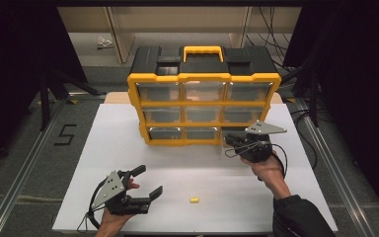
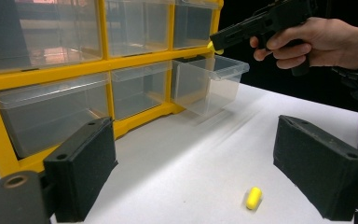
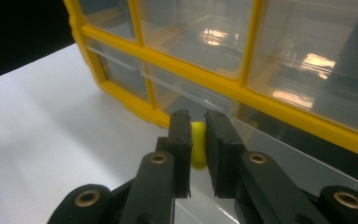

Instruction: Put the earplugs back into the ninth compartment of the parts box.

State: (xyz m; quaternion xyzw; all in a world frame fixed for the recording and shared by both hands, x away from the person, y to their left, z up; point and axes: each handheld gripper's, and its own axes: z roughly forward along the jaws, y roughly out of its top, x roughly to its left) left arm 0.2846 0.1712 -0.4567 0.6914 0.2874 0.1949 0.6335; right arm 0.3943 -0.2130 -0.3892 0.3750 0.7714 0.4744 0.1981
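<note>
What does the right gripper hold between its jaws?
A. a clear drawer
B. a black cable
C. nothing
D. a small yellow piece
D: the right gripper has its jaws closed on a small yellow piece, just above the pulled-out clear drawer.

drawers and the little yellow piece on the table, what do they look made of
Drawers: clear hard plastic, likely; you see through them, and they catch glossy glare. Yellow piece: probably foam or soft plastic, matte with rounded ends; its look leaves it open. A similar piece sits pinched in the right hand-held gripper.
</note>
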